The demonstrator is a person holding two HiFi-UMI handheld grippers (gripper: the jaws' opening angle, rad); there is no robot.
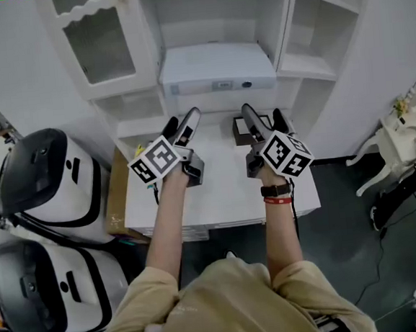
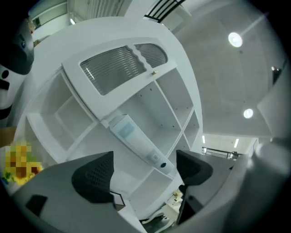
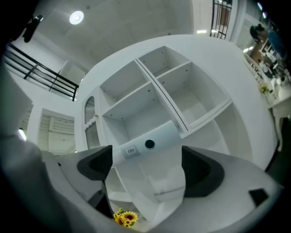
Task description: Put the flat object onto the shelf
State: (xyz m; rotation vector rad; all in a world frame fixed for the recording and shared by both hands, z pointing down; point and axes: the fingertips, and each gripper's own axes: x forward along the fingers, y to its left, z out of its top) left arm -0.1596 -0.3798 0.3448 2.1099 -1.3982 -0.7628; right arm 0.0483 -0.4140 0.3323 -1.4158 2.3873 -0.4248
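A flat white box [image 1: 216,68] lies on the middle shelf of the white shelf unit [image 1: 293,67]; it also shows as the flat white box [image 2: 136,140] in the left gripper view and the flat white box [image 3: 146,143] in the right gripper view. My left gripper [image 1: 179,125] hangs over the white table [image 1: 225,196], open and holding nothing. My right gripper [image 1: 265,119] is beside it, also open and holding nothing. Both point at the shelf unit. A small dark picture frame [image 1: 241,130] stands on the table just left of the right gripper; its sunflower picture [image 3: 126,217] shows in the right gripper view.
Two white-and-black machines [image 1: 46,179] stand on the floor at the left, next to a cardboard box [image 1: 117,198]. A white chair [image 1: 398,141] is at the right. A glass-fronted door [image 1: 99,41] closes the upper left of the shelf unit.
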